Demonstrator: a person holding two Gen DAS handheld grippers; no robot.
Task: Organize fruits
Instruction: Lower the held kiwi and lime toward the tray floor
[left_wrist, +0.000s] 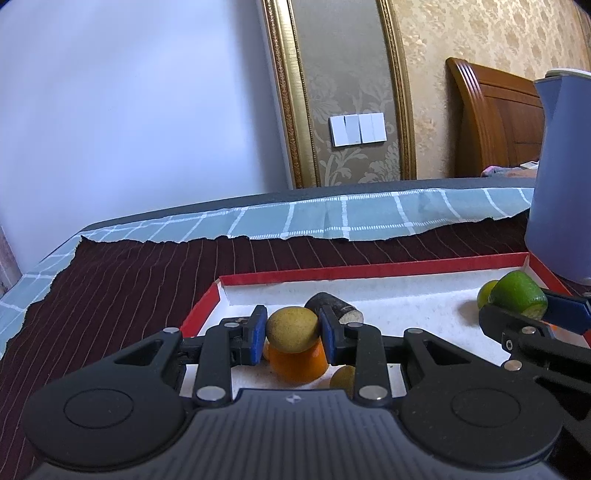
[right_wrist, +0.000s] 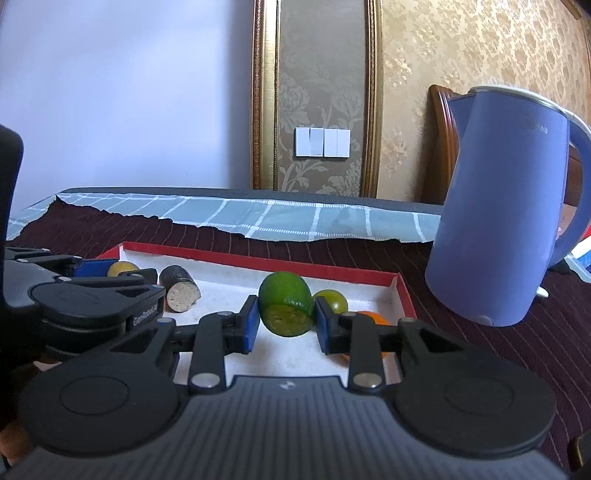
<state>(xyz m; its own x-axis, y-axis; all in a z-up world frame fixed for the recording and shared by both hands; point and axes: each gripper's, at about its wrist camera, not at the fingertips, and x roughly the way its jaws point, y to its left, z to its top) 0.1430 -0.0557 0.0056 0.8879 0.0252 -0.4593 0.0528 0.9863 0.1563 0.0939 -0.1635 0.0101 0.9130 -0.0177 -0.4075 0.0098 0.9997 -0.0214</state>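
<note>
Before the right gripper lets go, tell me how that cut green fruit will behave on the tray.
The cut green fruit looks barrel-shaped, so it would probably roll on its rounded side across the tray. Set on its flat cut face, it would likely stay put. Its glossy skin may slip between the right gripper pads.

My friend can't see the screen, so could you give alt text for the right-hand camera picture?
The right gripper holds a cut green fruit with its jaws shut on it, above a red-rimmed tray. The left gripper at the left holds a yellowish round fruit; a blue kettle stands at the right.
</note>
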